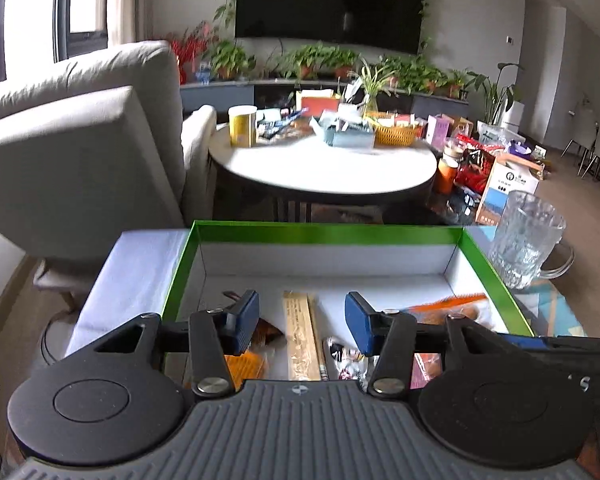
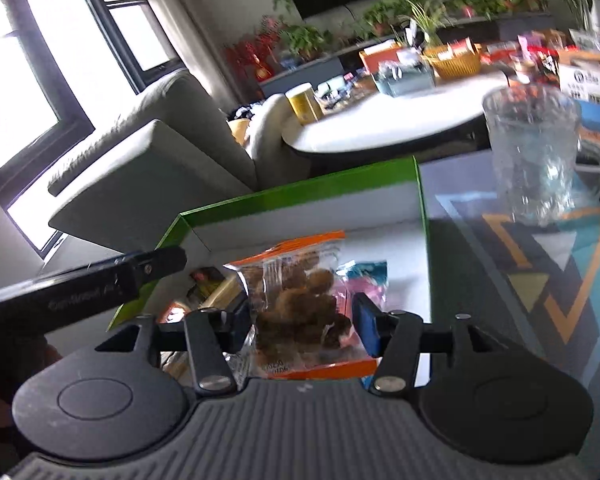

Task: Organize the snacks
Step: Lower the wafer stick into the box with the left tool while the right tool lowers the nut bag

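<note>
A white box with a green rim (image 1: 324, 232) (image 2: 300, 192) lies on the near table and holds several snack packs. My left gripper (image 1: 303, 322) hovers over it, open. A long beige stick pack (image 1: 300, 336) lies on the box floor below the gap, clear of both pads. Beside it lie a dark brown wrapper (image 1: 266, 332) and a black-and-white wrapped candy (image 1: 348, 356). My right gripper (image 2: 304, 327) is open around a clear orange-edged bag of brown snacks (image 2: 300, 308), which rests in the box over a blue and pink pack (image 2: 364, 276).
A clear glass mug (image 1: 524, 236) (image 2: 536, 152) stands just right of the box on the patterned glass tabletop (image 2: 540, 280). Beyond are a round white table (image 1: 320, 168) crowded with items and a grey sofa (image 1: 80, 140) on the left. The left gripper's black body (image 2: 100, 288) crosses the box's left edge.
</note>
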{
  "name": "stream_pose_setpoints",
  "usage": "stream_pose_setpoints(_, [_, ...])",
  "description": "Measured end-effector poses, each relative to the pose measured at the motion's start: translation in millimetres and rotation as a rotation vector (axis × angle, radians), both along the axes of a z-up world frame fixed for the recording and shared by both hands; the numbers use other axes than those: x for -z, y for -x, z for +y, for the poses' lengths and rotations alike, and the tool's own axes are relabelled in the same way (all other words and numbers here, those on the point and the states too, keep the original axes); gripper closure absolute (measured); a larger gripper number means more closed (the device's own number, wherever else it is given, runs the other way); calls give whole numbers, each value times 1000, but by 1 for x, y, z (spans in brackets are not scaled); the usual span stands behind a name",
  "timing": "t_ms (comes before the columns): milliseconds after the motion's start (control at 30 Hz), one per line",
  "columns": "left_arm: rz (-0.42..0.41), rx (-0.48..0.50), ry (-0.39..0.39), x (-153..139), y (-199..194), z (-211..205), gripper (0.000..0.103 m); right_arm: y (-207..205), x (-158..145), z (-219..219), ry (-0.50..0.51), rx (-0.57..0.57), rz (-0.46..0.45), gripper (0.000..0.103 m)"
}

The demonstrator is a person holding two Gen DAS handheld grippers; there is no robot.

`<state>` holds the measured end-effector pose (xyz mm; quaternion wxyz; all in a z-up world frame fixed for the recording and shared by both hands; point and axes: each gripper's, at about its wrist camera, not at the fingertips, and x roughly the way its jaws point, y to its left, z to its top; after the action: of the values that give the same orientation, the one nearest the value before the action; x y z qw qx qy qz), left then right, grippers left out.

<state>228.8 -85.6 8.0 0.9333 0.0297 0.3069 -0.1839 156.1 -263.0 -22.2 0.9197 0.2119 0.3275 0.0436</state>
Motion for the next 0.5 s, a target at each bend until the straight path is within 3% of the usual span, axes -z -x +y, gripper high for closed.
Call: stream_pose_setpoints(500, [-4, -16, 0, -5, 34, 21, 56, 20, -12, -1, -10, -10, -53, 38])
